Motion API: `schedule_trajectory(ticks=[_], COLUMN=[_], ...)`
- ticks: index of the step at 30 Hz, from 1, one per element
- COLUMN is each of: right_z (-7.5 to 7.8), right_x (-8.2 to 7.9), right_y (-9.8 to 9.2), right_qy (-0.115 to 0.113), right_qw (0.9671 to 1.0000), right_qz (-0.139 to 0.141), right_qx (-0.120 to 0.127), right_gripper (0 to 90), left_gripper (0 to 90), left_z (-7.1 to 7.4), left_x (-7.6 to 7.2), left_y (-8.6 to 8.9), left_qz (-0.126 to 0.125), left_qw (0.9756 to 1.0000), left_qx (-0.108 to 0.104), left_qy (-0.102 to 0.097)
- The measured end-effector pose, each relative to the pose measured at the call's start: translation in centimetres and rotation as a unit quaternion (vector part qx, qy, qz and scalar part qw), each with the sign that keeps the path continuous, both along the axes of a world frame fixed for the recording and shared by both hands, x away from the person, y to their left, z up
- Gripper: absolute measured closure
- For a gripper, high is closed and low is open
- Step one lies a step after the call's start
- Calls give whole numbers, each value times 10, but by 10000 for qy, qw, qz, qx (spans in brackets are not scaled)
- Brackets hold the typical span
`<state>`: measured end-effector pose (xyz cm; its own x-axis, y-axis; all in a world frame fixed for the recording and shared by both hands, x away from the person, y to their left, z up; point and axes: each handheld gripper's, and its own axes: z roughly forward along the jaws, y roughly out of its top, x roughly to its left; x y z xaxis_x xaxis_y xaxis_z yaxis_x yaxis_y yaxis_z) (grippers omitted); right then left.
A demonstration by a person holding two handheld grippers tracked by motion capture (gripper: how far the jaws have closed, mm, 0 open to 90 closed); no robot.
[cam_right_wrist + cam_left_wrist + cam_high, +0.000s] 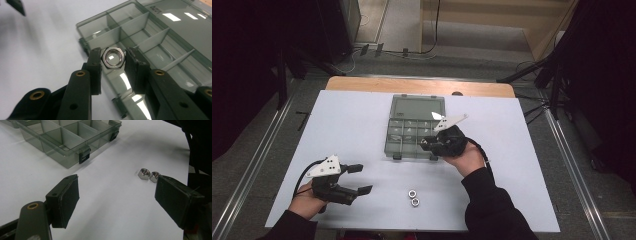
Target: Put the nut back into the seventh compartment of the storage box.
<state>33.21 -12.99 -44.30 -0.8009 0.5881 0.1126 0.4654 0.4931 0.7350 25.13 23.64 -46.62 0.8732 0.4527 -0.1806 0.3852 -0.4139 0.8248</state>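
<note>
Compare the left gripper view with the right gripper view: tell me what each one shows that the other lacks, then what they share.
Left gripper view alone: two loose hex nuts lying side by side on the white table, seen between the left gripper's wide-open fingers.

Right gripper view alone: a single hex nut pinched between the right gripper's fingers, held over the box, plus the box's opened lid.

Both: the smoky clear compartment box with its dividers and black latches, resting on the white table.
</note>
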Motion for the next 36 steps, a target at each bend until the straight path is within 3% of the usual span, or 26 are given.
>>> schedule_trajectory(ticks=[2,7,9,14,16,21,27,36], right_z=[-6,-14,-18,-20,-20,-14,-12,-4], right_x=[9,14,15,17,19,11,2,-20], right_y=[2,7,10,13,12,7,5,11], right_qy=[96,210,167,170,210,289,362,249], right_qw=[9999,9997,9995,9991,9991,9991,9985,9994], right_qz=[-55,-68,-99,-208,-268,-295,-291,-59], right_qx=[-48,-104,-266,-325,-246,35,290,247], right_gripper=[684,684,684,656,499,325,282,270], left_gripper=[198,198,198,198,198,198,198,198], left_z=[0,-1,-1,-1,-1,0,0,-1], left_x=[0,0,0,0,0,0,0,1], left_y=[0,-1,-1,0,0,1,0,1], left_qz=[28,2,12,31,31,51,38,113], left_qw=[10000,10000,10000,10000,10000,10000,10000,9999], left_qx=[8,18,18,15,17,10,37,56], left_qy=[16,11,1,8,-5,10,27,104])
